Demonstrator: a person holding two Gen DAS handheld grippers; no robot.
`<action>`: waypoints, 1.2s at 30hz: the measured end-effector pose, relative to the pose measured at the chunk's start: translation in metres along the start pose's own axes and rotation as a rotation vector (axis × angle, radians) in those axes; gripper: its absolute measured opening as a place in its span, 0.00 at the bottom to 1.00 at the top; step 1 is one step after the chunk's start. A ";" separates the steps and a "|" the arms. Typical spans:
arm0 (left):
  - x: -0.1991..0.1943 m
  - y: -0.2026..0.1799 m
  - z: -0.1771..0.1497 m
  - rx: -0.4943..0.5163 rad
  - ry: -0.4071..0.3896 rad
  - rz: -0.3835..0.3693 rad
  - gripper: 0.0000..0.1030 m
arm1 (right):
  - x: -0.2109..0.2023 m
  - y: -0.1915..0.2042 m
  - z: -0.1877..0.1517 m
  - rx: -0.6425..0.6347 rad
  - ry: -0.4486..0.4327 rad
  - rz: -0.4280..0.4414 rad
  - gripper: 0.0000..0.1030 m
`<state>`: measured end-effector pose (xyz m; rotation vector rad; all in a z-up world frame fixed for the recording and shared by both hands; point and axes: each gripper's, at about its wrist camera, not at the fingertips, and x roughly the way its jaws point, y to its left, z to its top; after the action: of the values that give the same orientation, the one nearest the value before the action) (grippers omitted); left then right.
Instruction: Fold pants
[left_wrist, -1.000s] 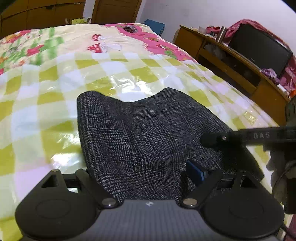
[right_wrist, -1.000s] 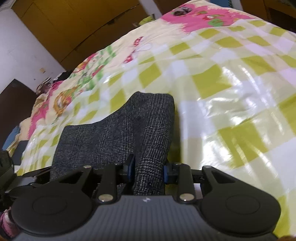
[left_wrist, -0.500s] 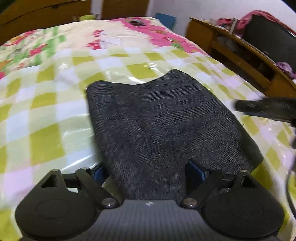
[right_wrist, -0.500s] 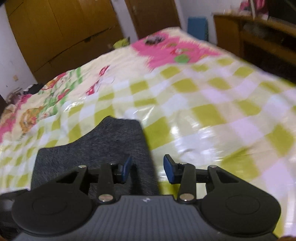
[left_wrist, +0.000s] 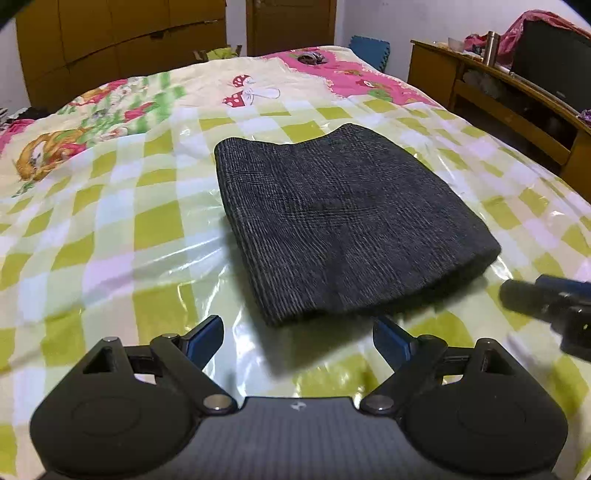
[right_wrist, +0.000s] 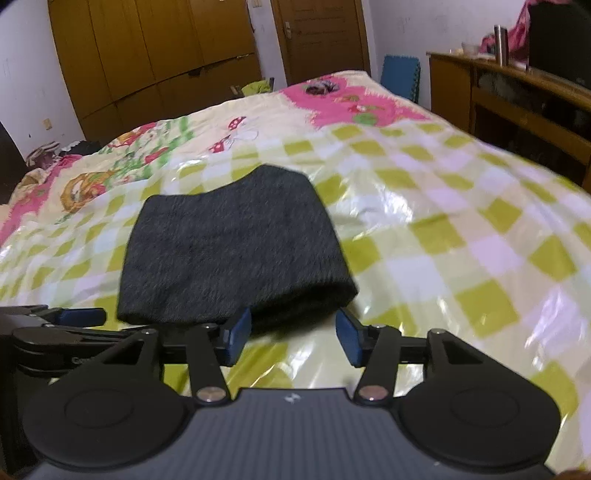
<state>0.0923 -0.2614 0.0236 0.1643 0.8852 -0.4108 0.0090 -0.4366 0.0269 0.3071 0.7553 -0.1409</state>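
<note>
The dark grey checked pants lie folded into a compact rectangle on the bed; they also show in the right wrist view. My left gripper is open and empty, just short of the fold's near edge. My right gripper is open and empty, at the near right corner of the fold, apart from it. The right gripper's body shows at the right edge of the left wrist view. The left gripper's blue pad shows at the left of the right wrist view.
The bed carries a green-and-white checked plastic sheet over a pink floral quilt. A wooden desk stands along the bed's right side. Wooden wardrobes and a door line the far wall.
Both grippers let go of the pants, opened and pulled back towards the near edge. The folded pants now lie flat and free on the bed.
</note>
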 end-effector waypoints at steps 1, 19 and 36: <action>-0.003 -0.003 -0.001 -0.005 -0.006 0.012 0.99 | -0.003 0.001 -0.002 0.000 0.001 0.006 0.52; -0.026 -0.021 -0.019 -0.002 -0.013 0.061 1.00 | -0.024 0.013 -0.028 0.034 0.005 0.042 0.53; -0.039 -0.010 -0.023 -0.023 -0.059 0.072 1.00 | -0.034 0.013 -0.036 0.072 -0.012 0.062 0.55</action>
<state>0.0494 -0.2524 0.0397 0.1610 0.8229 -0.3368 -0.0360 -0.4123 0.0287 0.3972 0.7288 -0.1115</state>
